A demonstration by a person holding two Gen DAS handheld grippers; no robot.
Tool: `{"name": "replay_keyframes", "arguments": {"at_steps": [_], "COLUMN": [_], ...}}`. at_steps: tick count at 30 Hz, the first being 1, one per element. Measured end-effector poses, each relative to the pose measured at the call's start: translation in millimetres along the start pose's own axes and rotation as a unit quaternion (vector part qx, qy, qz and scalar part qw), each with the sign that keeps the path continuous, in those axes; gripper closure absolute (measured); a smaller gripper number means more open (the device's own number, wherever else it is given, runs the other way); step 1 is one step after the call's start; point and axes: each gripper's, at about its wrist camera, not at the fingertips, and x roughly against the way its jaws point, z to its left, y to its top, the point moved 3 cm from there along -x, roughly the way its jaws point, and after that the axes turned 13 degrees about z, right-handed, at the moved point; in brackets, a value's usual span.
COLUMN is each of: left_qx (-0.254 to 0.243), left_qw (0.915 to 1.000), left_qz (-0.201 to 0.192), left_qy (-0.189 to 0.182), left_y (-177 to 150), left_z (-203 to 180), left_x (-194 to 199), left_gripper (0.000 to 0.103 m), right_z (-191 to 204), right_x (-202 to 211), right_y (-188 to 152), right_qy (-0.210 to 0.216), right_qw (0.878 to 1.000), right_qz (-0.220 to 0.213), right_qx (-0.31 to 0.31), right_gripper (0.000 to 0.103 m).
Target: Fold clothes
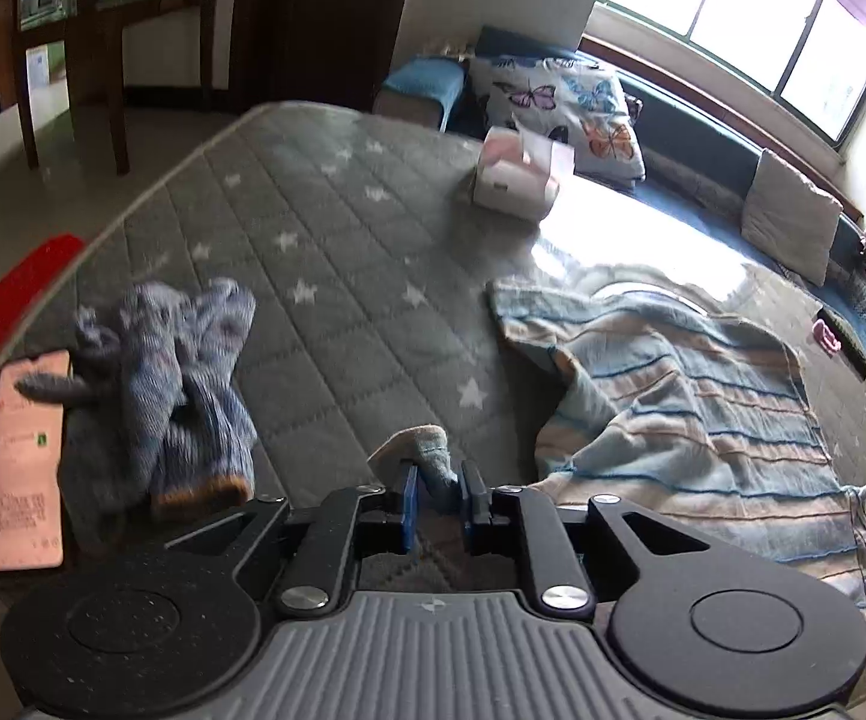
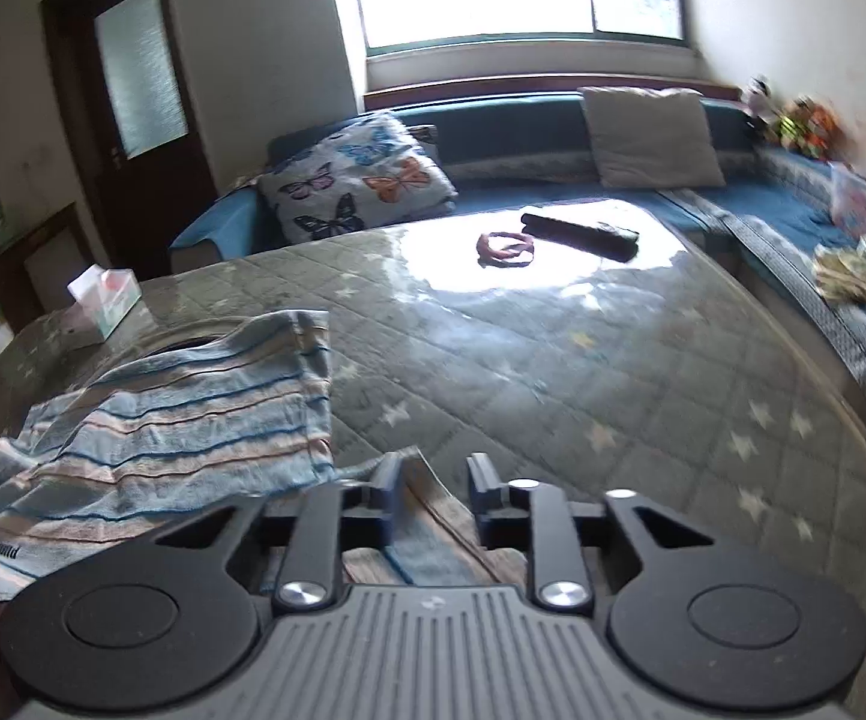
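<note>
Quilted grey star-print mattress (image 1: 336, 228) carries one striped terry towel (image 1: 691, 396), centre-right. Left claw (image 1: 437, 495) jaws apart, a towel corner between them; right claw (image 2: 433, 495) apart over the towel's edge.

Towel (image 1: 691, 396) spread on the mattress (image 1: 336, 228), bundled clothes (image 1: 174, 384) off to its left, tissue box (image 1: 517, 171) behind, pillows beyond
</note>
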Motion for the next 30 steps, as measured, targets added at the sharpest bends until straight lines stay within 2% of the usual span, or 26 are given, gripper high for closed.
{"name": "replay_keyframes", "arguments": {"at_steps": [4, 7, 11, 20, 24, 26, 28, 30], "left_qx": [0.020, 0.032, 0.021, -0.017, -0.027, -0.028, -0.026, -0.025], "left_qw": [0.9998, 0.9994, 0.9998, 0.9994, 0.9991, 0.9991, 0.9991, 0.9989], "left_qz": [0.005, 0.003, 0.002, 0.012, 0.024, 0.028, 0.033, 0.039], "left_qy": [0.003, 0.009, -0.002, -0.026, -0.023, -0.014, -0.006, -0.001], "left_y": [0.0, 0.2, 12.6, 66.4, 92.3, 102.9, 112.0, 119.9], "left_z": [11.5, 19.7, 8.7, -34.2, -47.8, -51.8, -51.9, -52.0], "left_x": [6.6, 10.3, -0.8, -59.9, -89.0, -103.5, -117.1, -129.4], "left_gripper": [0.080, 0.078, 0.077, 0.077, 0.073, 0.073, 0.073, 0.073], "right_z": [17.8, 29.2, 42.5, 68.0, 75.0, 77.4, 79.9, 82.5], "right_x": [-14.2, -24.1, -38.8, -79.8, -99.2, -107.8, -119.8, -137.6], "right_y": [16.1, 25.2, 39.2, 72.3, 89.5, 97.5, 107.0, 116.9], "right_qy": [0.011, 0.020, 0.035, 0.065, 0.072, 0.077, 0.083, 0.095], "right_qw": [0.999, 0.998, 0.997, 0.994, 0.993, 0.992, 0.992, 0.991], "right_qz": [0.005, 0.008, 0.014, 0.035, 0.039, 0.041, 0.045, 0.054], "right_qx": [0.035, 0.051, 0.064, 0.081, 0.086, 0.087, 0.084, 0.076], "right_gripper": [0.066, 0.065, 0.065, 0.060, 0.055, 0.053, 0.046, 0.044]}}
